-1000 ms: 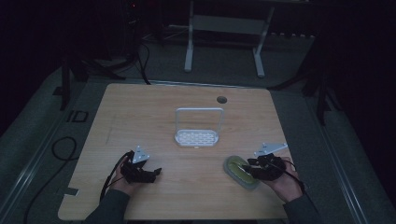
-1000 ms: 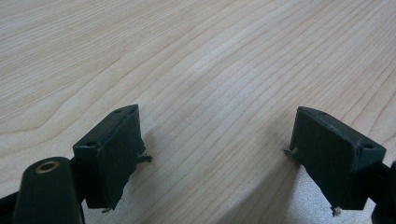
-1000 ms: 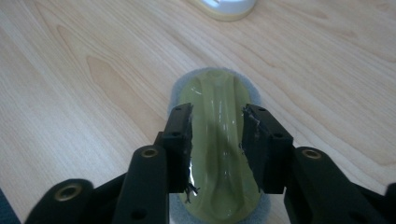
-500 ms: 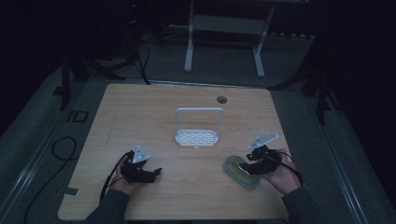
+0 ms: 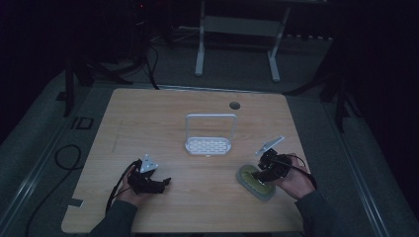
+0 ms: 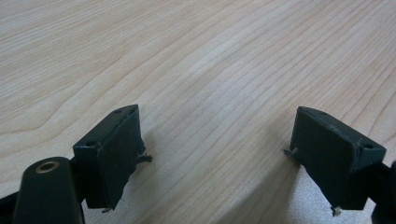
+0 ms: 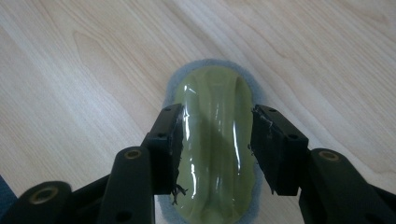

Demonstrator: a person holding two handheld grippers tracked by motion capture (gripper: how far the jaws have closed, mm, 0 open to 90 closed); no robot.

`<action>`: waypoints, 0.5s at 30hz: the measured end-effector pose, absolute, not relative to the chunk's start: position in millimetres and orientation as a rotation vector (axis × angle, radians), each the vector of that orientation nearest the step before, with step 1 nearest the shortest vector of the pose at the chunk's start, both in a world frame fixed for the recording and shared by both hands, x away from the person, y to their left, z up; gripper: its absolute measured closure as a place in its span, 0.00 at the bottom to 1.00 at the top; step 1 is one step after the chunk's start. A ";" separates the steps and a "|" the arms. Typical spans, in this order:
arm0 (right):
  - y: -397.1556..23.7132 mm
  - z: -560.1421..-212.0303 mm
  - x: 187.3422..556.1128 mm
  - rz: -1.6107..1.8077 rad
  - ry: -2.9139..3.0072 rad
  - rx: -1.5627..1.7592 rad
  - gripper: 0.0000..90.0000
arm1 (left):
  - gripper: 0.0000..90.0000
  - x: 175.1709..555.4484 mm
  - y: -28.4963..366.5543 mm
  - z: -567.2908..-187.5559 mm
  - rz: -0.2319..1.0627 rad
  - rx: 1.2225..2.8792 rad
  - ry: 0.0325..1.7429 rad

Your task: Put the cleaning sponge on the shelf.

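Left gripper (image 5: 159,183): black two-jaw unit with a grey three-cornered plate on top, held in the person's left hand (image 5: 132,190) at the near-left part of the light wooden table (image 5: 148,118). Its cable (image 5: 114,195) trails back toward the near edge. In the left gripper view the jaws stand spread wide, bare wood grain between the two black pads (image 6: 114,156), nothing gripped. The pads look frayed at their edges.

Centre: a white plastic rack with a perforated base and a tall wire-like hoop handle (image 5: 209,143) stands upright mid-table, well apart from both grippers. Behind it and to the right, a small round dark hole (image 5: 234,105) in the tabletop near the far edge.

Right gripper (image 5: 261,174): same build, plate tilted up, held in the person's right hand (image 5: 296,180) at the near-right part of the table. It sits right over an oval yellow-green sponge with a grey felt rim (image 5: 254,182), wrapped in glossy clear film, lying flat on the wood. In the right gripper view the jaws straddle the sponge (image 7: 215,140) across its narrow width, one pad on each long side. The jaws have just been opening, with the sponge between them. The pads (image 7: 175,140) sit at the film edge; can't tell if they touch, no squeeze visible. Reading it as released, not pinched.

Beyond the table: dark floor, white metal frame legs (image 5: 200,54) at the far side.
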State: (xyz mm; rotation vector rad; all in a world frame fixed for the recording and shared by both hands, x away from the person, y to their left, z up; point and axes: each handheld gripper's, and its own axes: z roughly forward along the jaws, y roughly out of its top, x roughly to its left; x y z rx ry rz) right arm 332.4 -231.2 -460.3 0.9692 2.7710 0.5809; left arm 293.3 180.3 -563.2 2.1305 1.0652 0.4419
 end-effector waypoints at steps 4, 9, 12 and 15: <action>-228.2 -460.6 333.5 0.542 2.794 0.960 0.59 | 0.19 293.3 180.3 -563.2 0.442 2.131 1.065; -224.7 -461.7 336.6 0.491 2.821 0.956 0.59 | 0.19 293.3 180.4 -563.1 0.441 2.132 1.064; -223.3 -462.8 338.7 0.465 2.831 0.964 0.59 | 0.19 293.3 180.5 -563.1 0.442 2.133 1.064; -222.5 -464.0 340.3 0.444 2.844 0.977 0.60 | 0.19 293.4 180.5 -563.1 0.443 2.134 1.063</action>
